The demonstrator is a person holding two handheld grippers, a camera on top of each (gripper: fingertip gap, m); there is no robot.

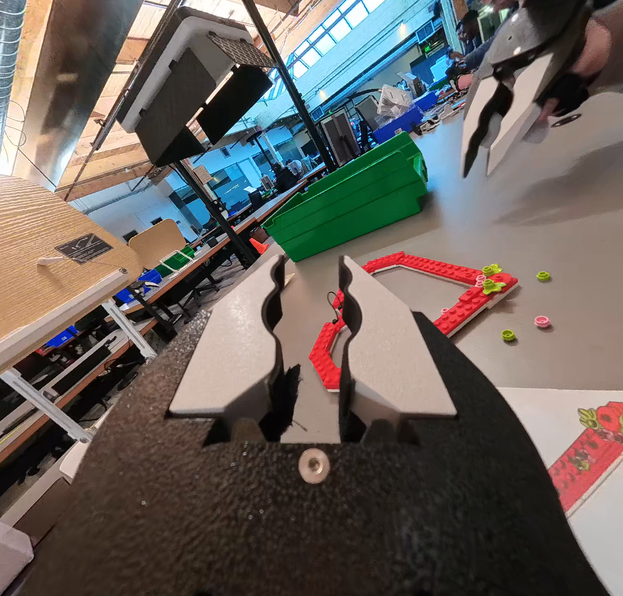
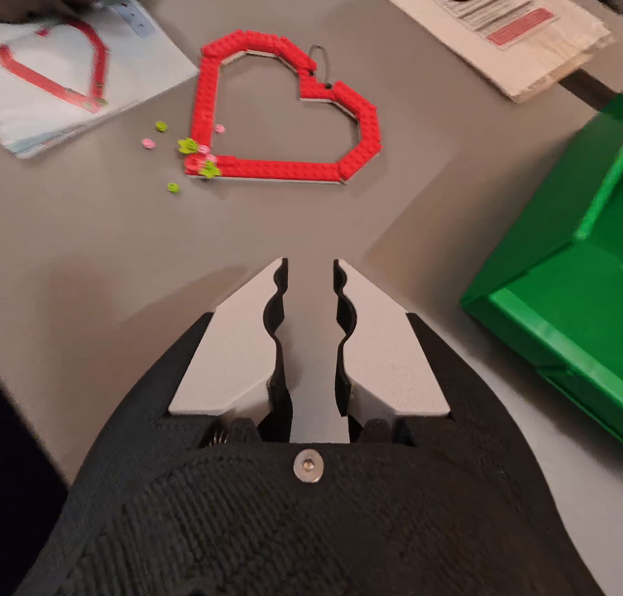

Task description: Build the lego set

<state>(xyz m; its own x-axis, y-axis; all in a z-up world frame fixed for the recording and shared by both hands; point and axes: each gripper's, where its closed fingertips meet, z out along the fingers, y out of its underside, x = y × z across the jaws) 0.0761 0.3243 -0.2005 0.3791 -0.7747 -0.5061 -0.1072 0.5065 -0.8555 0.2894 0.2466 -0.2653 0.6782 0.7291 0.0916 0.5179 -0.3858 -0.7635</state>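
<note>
The red heart-shaped Lego frame [image 2: 286, 107] lies flat on the grey table [image 2: 101, 242], studs up for pressing. Loose lime and pink round studs [image 2: 147, 143] lie beside its decorated corner, within reach. The right gripper [image 2: 310, 262] and left gripper [image 1: 310, 262] are both released and empty. The instruction sheet [image 2: 67, 90] lies nearby for reference.

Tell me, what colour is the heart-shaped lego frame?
The heart frame is red; the right wrist view shows it best.

Bright daylight via windows, fisheye edges, motion blur
</note>
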